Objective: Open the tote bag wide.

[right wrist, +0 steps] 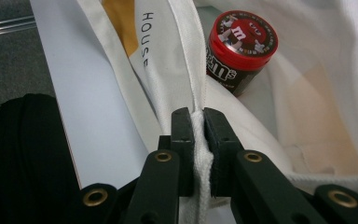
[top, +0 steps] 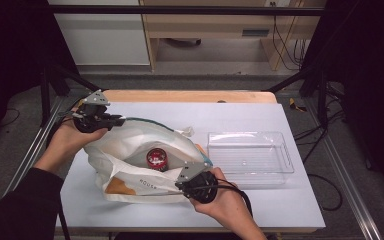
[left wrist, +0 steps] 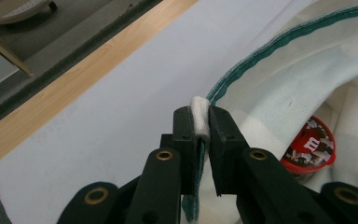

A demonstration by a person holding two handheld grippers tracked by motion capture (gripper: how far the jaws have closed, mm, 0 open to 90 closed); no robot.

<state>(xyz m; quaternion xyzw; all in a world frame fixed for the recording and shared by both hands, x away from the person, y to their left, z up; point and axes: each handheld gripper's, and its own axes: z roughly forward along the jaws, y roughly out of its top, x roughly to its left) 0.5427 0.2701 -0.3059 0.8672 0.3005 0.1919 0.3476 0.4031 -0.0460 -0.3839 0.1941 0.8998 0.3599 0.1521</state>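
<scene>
High view: the left claw [top: 121, 120] sits at the far left of the white table [top: 290, 200], clamped on the far rim of a white cloth bag [top: 130, 145]. The right claw [top: 180, 182] is at the near side, clamped on the bag's near rim, so the two hold the mouth apart. In the left gripper view the jaws pinch a thick fold of white fabric where the green-stitched edge [left wrist: 279, 44] runs away to the right. In the right gripper view the jaws grip a bunched seam of the same bag, beside a panel printed with "HOUSE" lettering [right wrist: 148, 35].

Inside the opened bag lies a small round candy tub with a red lid [top: 157, 158], between the two claws, nearer the right one and apart from both. The fabric walls rise around it; the lid is in plain sight from above.

To the right of the bag, just beside it, stands a clear plastic tray [top: 285, 165] with nothing in it. A strip of bare wood [top: 190, 96] runs along the table's far edge.
</scene>
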